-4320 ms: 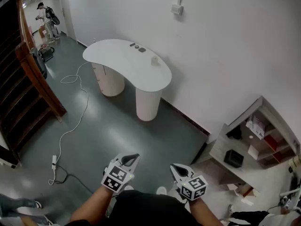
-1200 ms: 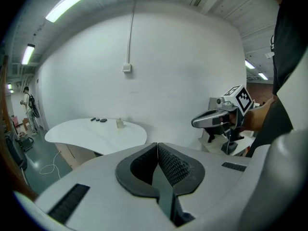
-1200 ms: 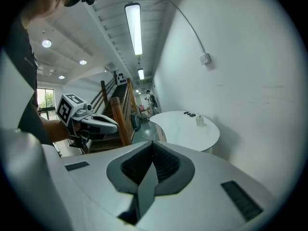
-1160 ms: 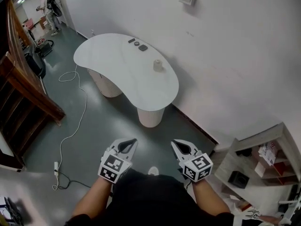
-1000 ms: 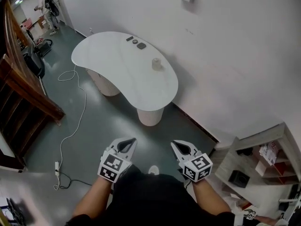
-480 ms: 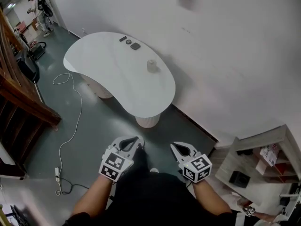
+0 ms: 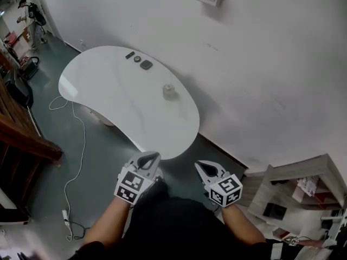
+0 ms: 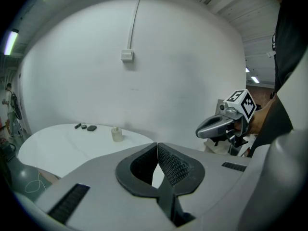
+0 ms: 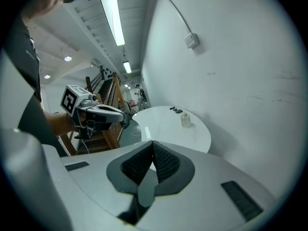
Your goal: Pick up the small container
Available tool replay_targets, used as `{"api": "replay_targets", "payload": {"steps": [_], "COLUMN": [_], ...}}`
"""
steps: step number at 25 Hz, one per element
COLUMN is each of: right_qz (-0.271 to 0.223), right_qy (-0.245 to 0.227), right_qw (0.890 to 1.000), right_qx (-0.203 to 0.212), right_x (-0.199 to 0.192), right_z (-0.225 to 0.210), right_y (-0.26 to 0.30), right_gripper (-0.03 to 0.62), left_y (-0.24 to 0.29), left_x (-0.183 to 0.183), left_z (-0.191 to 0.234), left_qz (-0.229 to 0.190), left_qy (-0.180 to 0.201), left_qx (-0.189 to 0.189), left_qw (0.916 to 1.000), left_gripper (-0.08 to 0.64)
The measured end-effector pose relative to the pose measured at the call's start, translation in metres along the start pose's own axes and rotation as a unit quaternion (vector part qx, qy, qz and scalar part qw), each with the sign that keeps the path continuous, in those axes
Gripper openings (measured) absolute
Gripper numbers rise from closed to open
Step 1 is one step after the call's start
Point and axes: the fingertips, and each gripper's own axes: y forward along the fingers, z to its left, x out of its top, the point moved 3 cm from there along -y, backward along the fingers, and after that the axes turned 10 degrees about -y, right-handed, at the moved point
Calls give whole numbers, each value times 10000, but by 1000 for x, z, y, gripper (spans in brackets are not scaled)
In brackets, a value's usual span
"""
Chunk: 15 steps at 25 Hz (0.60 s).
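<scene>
White and squat with a narrower cap, the small container point(image 7: 169, 92) stands upright on the pale, kidney-shaped counter point(image 7: 108, 104). It sits toward the edge that runs along the wall point(image 7: 260, 64) and is well apart from three small dark things point(image 7: 138, 60) lying in a row at the far end. Nothing else sits near it, so the way in is free from the near side. The left tool point(image 7: 152, 156) and the right tool point(image 7: 199, 166) are both held low before the person's body, short of the counter's near edge and well away from the container. Each has its jaws together with nothing between the pads. The step in hand looks to be the approach, and the grasp has not begun. To do it well, I would close the remaining gap first and not stretch across the smooth top. I would use the right tool, since the container lies on the wall side. Its jaws should be parted well before arriving and brought in level, one pad on each side of the body below the cap. The container looks light and may skid or tip if one pad touches first, so centre it, then close gently. The wall just behind leaves little room to overshoot. A cable point(image 7: 73, 145) trails over the floor to the left of the counter and is worth stepping clear of.
</scene>
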Motion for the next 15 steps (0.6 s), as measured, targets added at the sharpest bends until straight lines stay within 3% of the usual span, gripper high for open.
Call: {"api": "replay_targets", "payload": {"steps": [9, 15], "right_qz": [-68, -20], "right_qy": [-65, -11], "right_qw": [9991, 9974], "right_qx": [-421, -719], "right_x": [55, 75], "right_z": [-52, -74], "right_y": [92, 129], "right_gripper": [-6, -6], "left_y": [50, 77], "left_x": [44, 60], "left_z": [112, 155], "left_qz": [-1, 67], "left_qy": [415, 607], "left_qx": [-119, -339], "left_qw": [9991, 9976], "left_gripper": [17, 17]}}
